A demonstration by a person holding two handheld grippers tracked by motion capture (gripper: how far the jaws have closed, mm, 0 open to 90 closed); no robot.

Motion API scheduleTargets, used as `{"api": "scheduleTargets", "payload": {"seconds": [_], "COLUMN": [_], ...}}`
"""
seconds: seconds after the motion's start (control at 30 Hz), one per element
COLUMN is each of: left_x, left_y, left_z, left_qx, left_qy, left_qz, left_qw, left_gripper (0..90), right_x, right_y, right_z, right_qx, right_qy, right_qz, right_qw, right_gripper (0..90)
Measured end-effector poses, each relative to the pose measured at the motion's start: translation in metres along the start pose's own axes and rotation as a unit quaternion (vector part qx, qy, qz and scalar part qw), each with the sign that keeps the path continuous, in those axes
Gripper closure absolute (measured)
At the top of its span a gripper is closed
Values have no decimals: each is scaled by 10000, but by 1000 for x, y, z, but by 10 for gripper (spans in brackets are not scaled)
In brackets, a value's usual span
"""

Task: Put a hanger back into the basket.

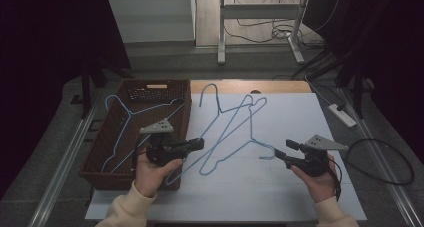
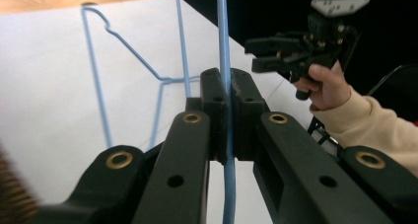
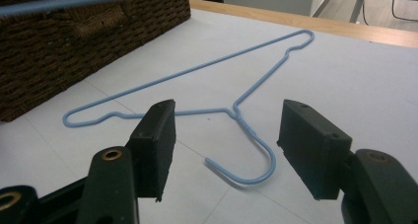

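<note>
The left hand-held gripper (image 1: 199, 145) was clamped on a light-blue wire coat hanger (image 1: 227, 127) lifted beside the brown wicker basket (image 1: 100, 152). The right hand-held gripper (image 1: 281, 151), jaws wide and empty, should centre on the second blue wire hanger's hook (image 3: 251, 160) on the white tabletop (image 1: 295, 187) before closing.

Light-blue hangers (image 1: 235, 132), dark-brown woven basket (image 1: 107, 174)

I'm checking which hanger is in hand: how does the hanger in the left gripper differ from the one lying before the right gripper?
The held hanger is clamped in the shut left gripper; the lying hanger sits free before the open right gripper. The held one is tilted up; the other lies flat on the table. Both are blue wire.
</note>
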State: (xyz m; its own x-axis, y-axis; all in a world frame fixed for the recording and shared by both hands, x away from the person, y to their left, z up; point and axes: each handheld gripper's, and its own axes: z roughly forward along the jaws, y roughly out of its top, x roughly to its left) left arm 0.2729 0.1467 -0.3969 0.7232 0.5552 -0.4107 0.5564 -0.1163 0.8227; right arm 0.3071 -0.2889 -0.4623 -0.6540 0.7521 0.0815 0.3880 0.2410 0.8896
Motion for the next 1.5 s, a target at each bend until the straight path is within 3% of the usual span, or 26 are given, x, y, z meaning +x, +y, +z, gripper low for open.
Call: {"api": "scheduleTargets", "payload": {"seconds": [0.23, 0.4, 0.5, 0.77, 1.07, 1.23, 1.5], "left_x": [21, 38, 48, 71, 96, 111, 125], "left_y": [3, -1, -6, -15, -25, -31, -37], "left_z": [-38, -62, -72, -101, -136, -146, -140], "left_qx": [-310, -381, -377, -419, -574, -595, -416], "left_qy": [236, 508, 634, 1082, 1332, 1433, 1444], "left_qz": [-7, 89, 28, -6, -117, -274, -395], "left_qw": [9992, 9979, 9973, 9932, 9894, 9875, 9879], "left_gripper": [864, 864, 864, 864, 864, 864, 864], "right_x": [1, 1, 1, 0, 0, 0, 1], "right_y": [-2, -3, -4, -6, -7, -7, -8], "right_z": [3, 5, 6, 8, 8, 10, 11], "right_qx": [76, 129, 164, 221, 250, 281, 307], "right_qy": [-21, -35, -52, -54, -66, -63, -57], "right_qz": [-41, -68, -93, -72, -74, -72, -60], "right_qw": [10000, 9999, 9998, 9997, 9996, 9996, 9995], "right_gripper": [400, 400, 400, 400, 400, 400, 400]}}
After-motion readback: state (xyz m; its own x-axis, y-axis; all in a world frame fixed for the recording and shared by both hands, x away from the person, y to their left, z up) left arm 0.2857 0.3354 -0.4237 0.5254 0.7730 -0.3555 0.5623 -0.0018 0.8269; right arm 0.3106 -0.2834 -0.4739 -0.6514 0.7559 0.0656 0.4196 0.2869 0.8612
